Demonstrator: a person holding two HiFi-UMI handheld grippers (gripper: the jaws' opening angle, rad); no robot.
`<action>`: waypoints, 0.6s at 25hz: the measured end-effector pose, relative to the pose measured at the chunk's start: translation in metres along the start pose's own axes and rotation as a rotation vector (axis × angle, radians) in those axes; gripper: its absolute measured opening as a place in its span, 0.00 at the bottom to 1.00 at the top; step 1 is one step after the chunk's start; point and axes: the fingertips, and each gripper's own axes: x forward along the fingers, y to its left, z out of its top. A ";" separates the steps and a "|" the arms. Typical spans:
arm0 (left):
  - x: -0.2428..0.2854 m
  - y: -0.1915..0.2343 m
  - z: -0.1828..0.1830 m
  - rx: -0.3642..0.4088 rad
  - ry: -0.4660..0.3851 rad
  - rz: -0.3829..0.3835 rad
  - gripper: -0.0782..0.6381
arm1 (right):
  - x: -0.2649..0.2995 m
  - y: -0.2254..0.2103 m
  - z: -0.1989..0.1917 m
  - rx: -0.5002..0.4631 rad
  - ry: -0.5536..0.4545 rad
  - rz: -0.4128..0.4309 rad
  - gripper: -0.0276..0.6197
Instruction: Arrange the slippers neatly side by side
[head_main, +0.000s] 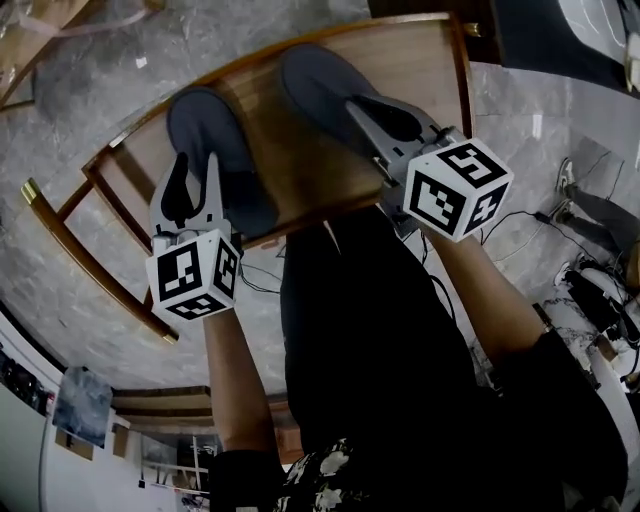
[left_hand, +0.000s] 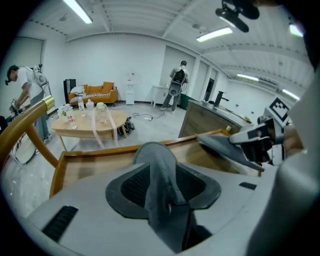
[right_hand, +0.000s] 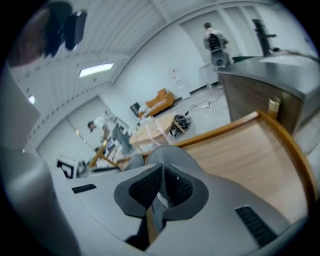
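1. A marble floor (head_main: 85, 285) carries a rimmed wooden platform (head_main: 292, 165); both grey slippers lie on it, toes far.
2. Near left, the left gripper (head_main: 196, 162) is released, its jaws loosely straddling the left slipper (head_main: 205, 130) at the heel, apparently set down.
3. Right, the right gripper (head_main: 358, 105) is clenched on the right slipper (head_main: 318, 85) at the heel rim, probably to align it beside its mate.

A light wooden shelf board (head_main: 300, 150) with a raised rim is sitting in a slim brass-coloured frame (head_main: 32, 192), slanting from eight o'clock up to one o'clock over a grey marbled floor (head_main: 60, 120). A dark grey fabric slipper (head_main: 205, 140) is lying on it at ten o'clock. A second dark grey slipper (head_main: 320, 85) at twelve o'clock is tilting, heel raised off the wood; its toe contact is unclear.
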 end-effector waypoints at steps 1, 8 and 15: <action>0.002 0.001 -0.002 0.001 0.007 -0.002 0.32 | -0.004 0.002 0.005 0.106 -0.054 0.006 0.06; 0.019 0.005 -0.021 -0.049 0.058 -0.019 0.30 | -0.007 0.013 0.012 0.388 -0.244 -0.075 0.06; 0.021 0.003 -0.017 -0.115 0.002 0.019 0.15 | 0.006 0.017 0.009 0.482 -0.336 -0.181 0.06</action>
